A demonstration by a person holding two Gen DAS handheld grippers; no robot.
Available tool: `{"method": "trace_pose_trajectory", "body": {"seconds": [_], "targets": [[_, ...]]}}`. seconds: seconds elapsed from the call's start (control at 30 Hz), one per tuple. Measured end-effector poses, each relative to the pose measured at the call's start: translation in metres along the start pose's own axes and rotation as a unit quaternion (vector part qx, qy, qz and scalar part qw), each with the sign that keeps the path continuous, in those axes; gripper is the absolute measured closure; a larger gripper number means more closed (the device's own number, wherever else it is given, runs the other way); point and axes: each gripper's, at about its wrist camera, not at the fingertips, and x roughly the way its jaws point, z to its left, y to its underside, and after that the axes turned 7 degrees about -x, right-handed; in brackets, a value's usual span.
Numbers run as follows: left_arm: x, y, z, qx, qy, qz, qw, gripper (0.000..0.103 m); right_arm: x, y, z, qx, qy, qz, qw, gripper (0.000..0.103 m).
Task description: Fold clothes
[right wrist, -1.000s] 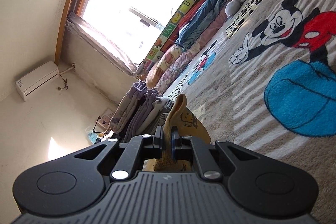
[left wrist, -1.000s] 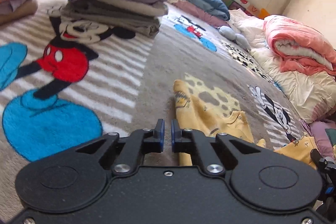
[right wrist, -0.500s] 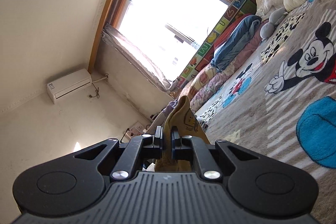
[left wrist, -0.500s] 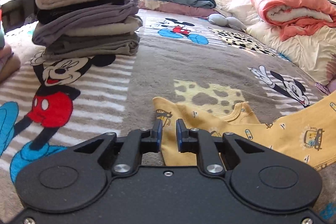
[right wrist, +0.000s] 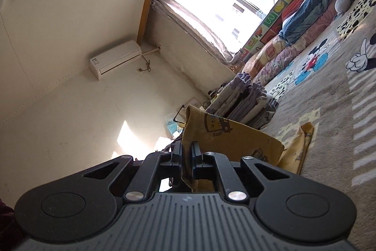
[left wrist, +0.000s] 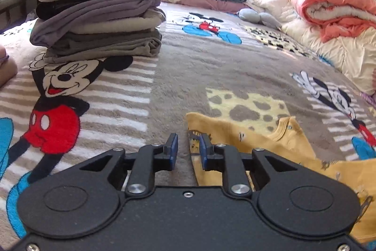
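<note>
Left gripper [left wrist: 187, 149] jaws apart, low over the bed blanket [left wrist: 183, 67], hem of the yellow shirt [left wrist: 258, 140] between the tips. Right gripper [right wrist: 186, 152] clamped on a raised shirt edge. Letter tiles on the window border [right wrist: 277, 13], not legible. Folded stack [left wrist: 98, 8] far left; open blanket between.

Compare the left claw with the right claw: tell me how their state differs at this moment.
The left claw has its jaws apart and grips nothing; the right claw is shut on the yellow garment. The left claw sits low and level over the Mickey blanket, at the garment's edge; the right claw is tilted, holding a fold of the garment up off the blanket. Both are black with blue pads.
</note>
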Motion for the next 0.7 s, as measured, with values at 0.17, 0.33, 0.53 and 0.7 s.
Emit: {"method": "trace_pose_trajectory", "body": {"seconds": [0.17, 0.33, 0.53, 0.7], "targets": [[0.028, -0.014, -0.008, 0.031, -0.016, 0.015, 0.9993, 0.085, -0.009, 0.008, -0.003, 0.052, -0.021, -0.012, 0.998, 0.093], [0.046, -0.020, -0.008, 0.039, -0.029, 0.024, 0.9985, 0.080, -0.010, 0.012, -0.012, 0.096, -0.037, -0.014, 0.995, 0.093], [-0.001, -0.014, -0.011, 0.021, 0.015, -0.018, 0.9995, 0.080, -0.017, 0.014, -0.021, 0.118, -0.002, -0.015, 0.993, 0.093], [0.014, 0.007, -0.012, 0.044, 0.009, 0.036, 0.9983, 0.080, -0.019, 0.022, -0.031, 0.150, 0.028, -0.018, 0.988, 0.093]]}}
